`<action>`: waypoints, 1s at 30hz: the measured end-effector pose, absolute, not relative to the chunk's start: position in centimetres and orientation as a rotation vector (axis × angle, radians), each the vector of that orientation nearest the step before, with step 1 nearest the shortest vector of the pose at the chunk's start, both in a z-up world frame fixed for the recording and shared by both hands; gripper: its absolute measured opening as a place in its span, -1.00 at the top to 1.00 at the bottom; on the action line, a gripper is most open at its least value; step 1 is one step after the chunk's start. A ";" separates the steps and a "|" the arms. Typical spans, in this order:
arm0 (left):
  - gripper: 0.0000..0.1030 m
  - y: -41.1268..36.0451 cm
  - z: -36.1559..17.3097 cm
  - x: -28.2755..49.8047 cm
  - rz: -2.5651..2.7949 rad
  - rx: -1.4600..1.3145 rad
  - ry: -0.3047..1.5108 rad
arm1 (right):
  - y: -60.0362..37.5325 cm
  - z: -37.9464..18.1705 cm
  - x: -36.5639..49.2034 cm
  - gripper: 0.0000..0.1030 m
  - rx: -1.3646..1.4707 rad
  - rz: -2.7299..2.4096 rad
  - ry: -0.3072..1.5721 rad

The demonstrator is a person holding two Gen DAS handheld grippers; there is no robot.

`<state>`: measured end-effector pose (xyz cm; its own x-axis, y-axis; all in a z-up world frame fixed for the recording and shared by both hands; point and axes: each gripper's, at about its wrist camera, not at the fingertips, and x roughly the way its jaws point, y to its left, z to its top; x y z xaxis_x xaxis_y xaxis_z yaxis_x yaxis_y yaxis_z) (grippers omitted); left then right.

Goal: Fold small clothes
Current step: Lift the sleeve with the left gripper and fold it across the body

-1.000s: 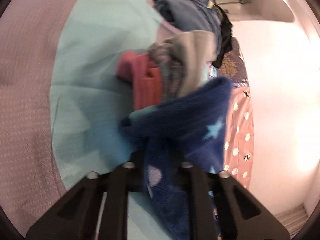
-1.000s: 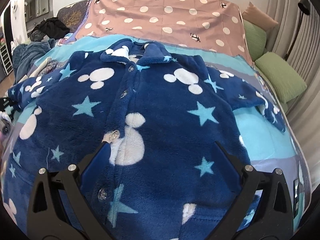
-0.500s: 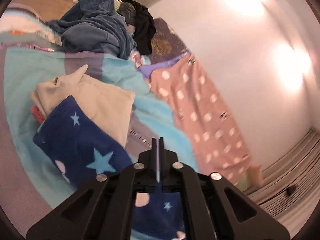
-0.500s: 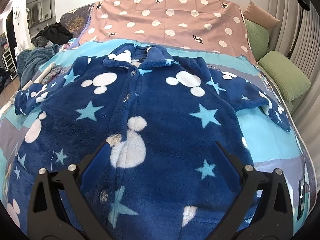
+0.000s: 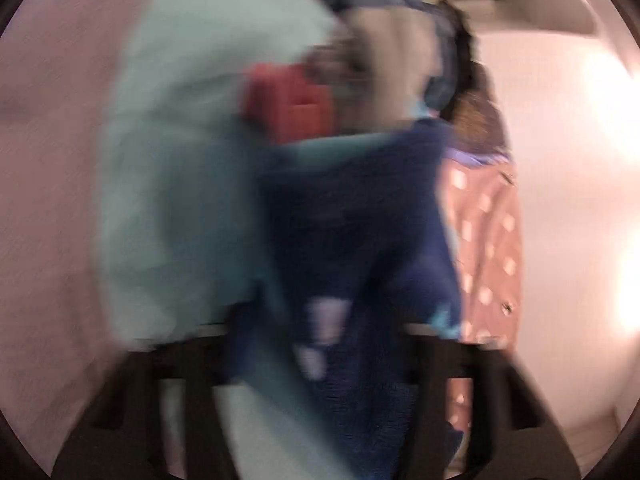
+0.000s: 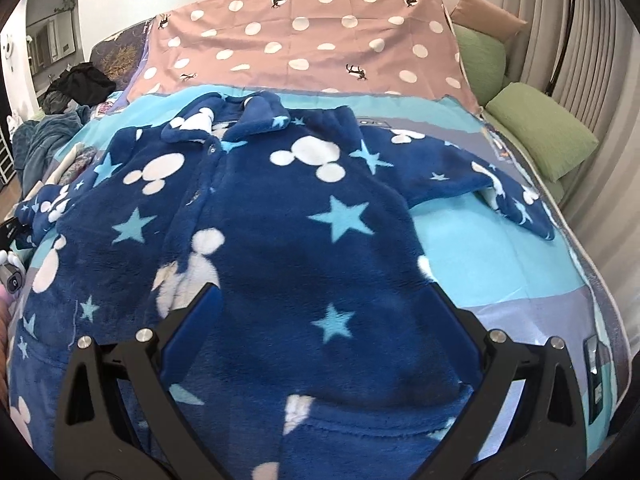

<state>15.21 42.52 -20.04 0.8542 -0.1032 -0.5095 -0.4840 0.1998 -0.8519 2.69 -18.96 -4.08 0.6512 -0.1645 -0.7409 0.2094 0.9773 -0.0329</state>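
A dark blue fleece jacket (image 6: 280, 220) with white mouse heads and pale stars lies spread face up on the bed, both sleeves out to the sides. My right gripper (image 6: 324, 292) hovers open over its lower front, with nothing between its fingers. The left wrist view is badly blurred. There my left gripper (image 5: 320, 320) has the jacket's blue sleeve (image 5: 360, 220) bunched between its fingers and looks shut on it. The sleeve hangs over the turquoise sheet (image 5: 180, 160).
Folded red (image 5: 296, 104) and beige (image 5: 400, 56) garments lie stacked past the sleeve. A pink polka-dot cloth (image 6: 312, 40) covers the far side of the bed, with green pillows (image 6: 540, 132) at the right. A heap of dark clothes (image 6: 48, 144) sits at the far left.
The left gripper swung toward the wall half a second ago and has swung back fast, the sleeve again between its fingers. The right gripper drifted a little sideways over the jacket, still open.
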 end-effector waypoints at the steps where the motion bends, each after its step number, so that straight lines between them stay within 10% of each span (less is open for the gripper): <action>1: 0.83 42.4 -19.3 15.5 0.256 -1.321 0.512 | -19.0 -4.2 2.8 -0.96 0.058 -0.215 0.839; 17: 0.84 23.5 2.7 16.6 -0.289 -0.768 0.348 | -16.5 -2.8 4.8 -0.96 0.036 -0.106 0.797; 23: 0.82 8.7 1.6 17.4 -0.574 -0.571 0.558 | -18.2 -3.2 4.5 -0.96 0.079 -0.134 0.817; 30: 0.21 -0.9 -3.2 14.8 -0.614 -0.209 0.761 | -21.5 -4.0 4.6 -0.96 0.200 -0.146 0.864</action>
